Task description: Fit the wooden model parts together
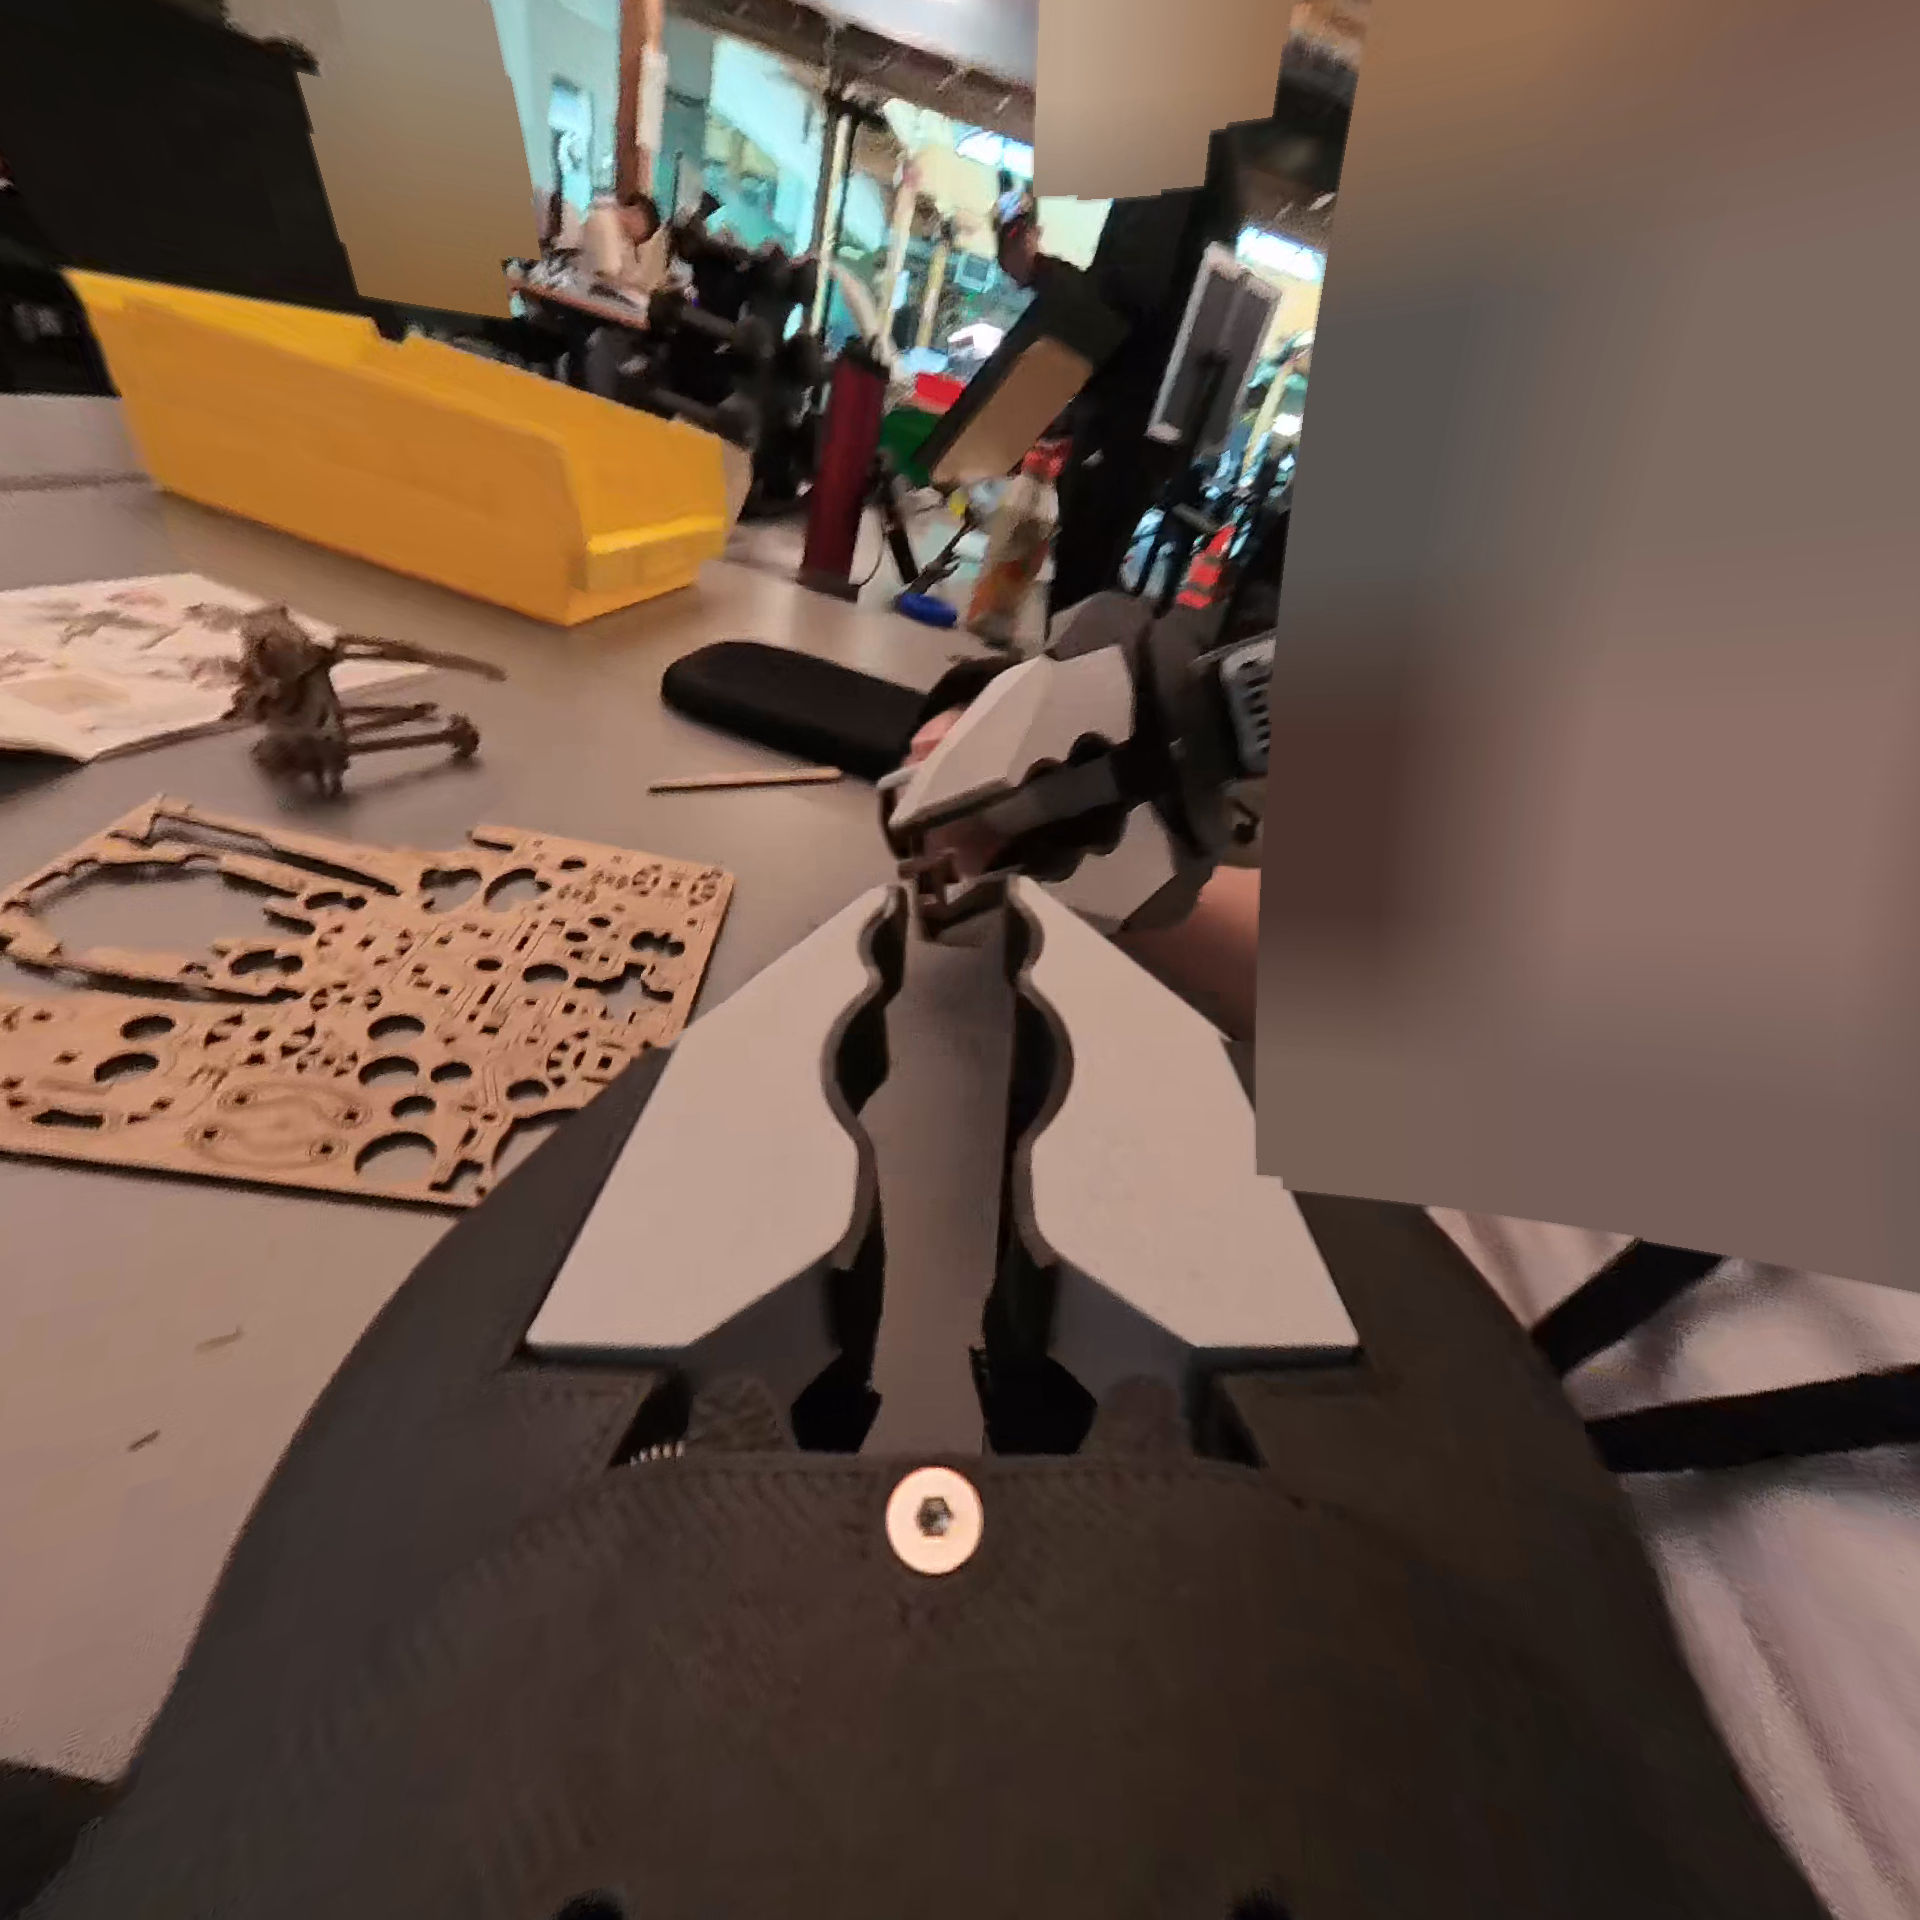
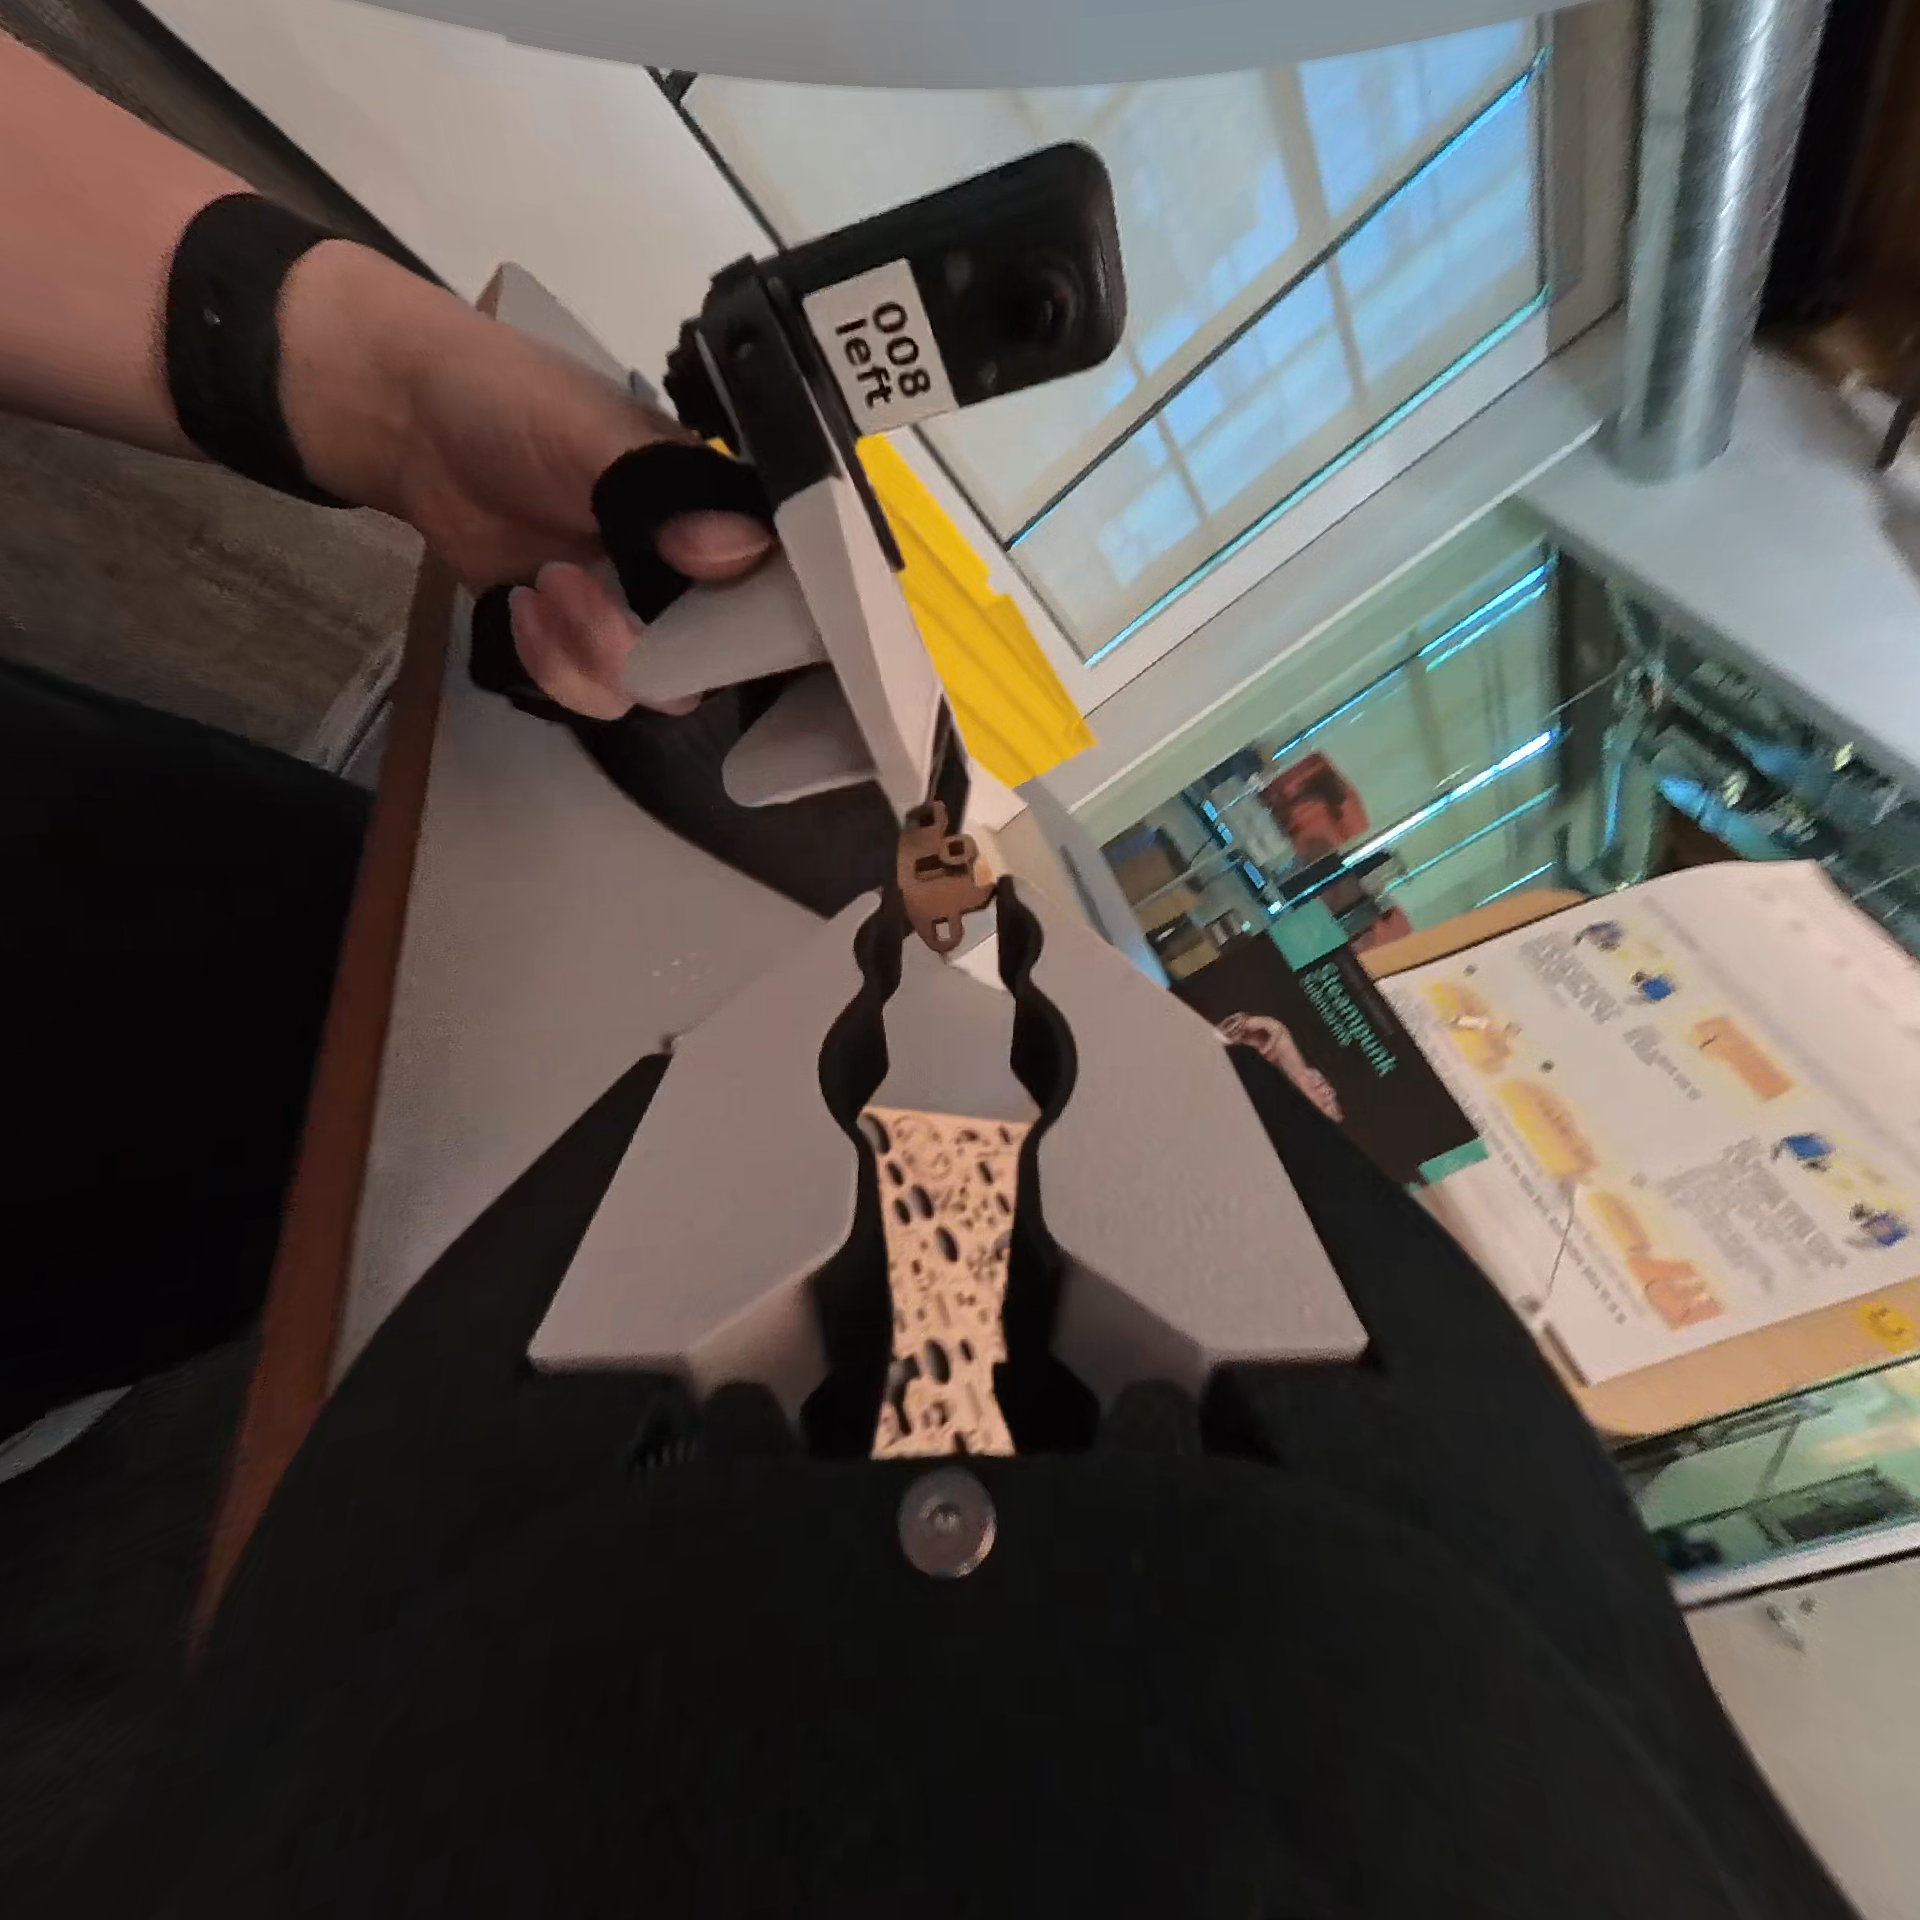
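In the left wrist view, the left gripper (image 1: 954, 902) has its fingers nearly together on a small wooden part (image 1: 940, 896), which the right gripper (image 1: 914, 842) also meets above the grey table (image 1: 582, 748); a punched-out wooden sheet (image 1: 343, 1029) and a part-built model (image 1: 312, 707) lie to the left. In the right wrist view, the right gripper (image 2: 940, 904) pinches the brown wooden part (image 2: 940, 868) at its tips, touching the left gripper's tips (image 2: 935, 790).

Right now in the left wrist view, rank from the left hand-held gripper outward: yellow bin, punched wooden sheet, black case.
1. Punched wooden sheet: flat on the table, left of the left hand-held gripper.
2. Black case: ahead, slightly left, mid-table.
3. Yellow bin: far left, at the back.
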### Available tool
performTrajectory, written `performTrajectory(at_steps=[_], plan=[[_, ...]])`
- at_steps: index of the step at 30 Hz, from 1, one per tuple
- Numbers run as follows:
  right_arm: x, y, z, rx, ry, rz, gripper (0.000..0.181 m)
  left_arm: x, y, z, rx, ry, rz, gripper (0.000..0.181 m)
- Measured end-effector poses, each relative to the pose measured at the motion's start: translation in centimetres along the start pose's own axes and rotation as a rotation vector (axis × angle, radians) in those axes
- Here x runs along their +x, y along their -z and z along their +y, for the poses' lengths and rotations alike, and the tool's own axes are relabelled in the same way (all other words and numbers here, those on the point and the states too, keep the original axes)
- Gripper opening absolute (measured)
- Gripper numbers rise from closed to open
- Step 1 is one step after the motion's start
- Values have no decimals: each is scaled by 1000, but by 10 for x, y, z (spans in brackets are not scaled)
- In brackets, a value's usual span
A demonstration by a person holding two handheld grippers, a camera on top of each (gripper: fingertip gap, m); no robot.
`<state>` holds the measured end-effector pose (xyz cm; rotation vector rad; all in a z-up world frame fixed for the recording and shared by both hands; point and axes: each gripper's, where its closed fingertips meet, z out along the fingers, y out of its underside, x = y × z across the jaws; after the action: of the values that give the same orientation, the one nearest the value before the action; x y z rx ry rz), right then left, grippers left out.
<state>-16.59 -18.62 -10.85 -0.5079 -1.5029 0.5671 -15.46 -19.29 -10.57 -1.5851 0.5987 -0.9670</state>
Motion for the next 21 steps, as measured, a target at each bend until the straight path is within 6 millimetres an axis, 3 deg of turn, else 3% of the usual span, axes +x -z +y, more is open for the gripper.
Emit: performTrajectory(at_steps=[5, 11, 15, 21], plan=[[0, -8, -13, 112, 29, -8, 17, -4, 12, -7, 25, -30, -53, 7], [-22, -9, -16, 122, 88, -36, 17, 7, 21, 12, 17, -213, -187, 1], [-22, -9, -22, 142, -93, -68, 23, 5, 32, 7, 51, -459, -385, 1], [-10, -14, -29, 102, -207, -27, 25, 19, 49, -6, 101, -690, -482, 1]])
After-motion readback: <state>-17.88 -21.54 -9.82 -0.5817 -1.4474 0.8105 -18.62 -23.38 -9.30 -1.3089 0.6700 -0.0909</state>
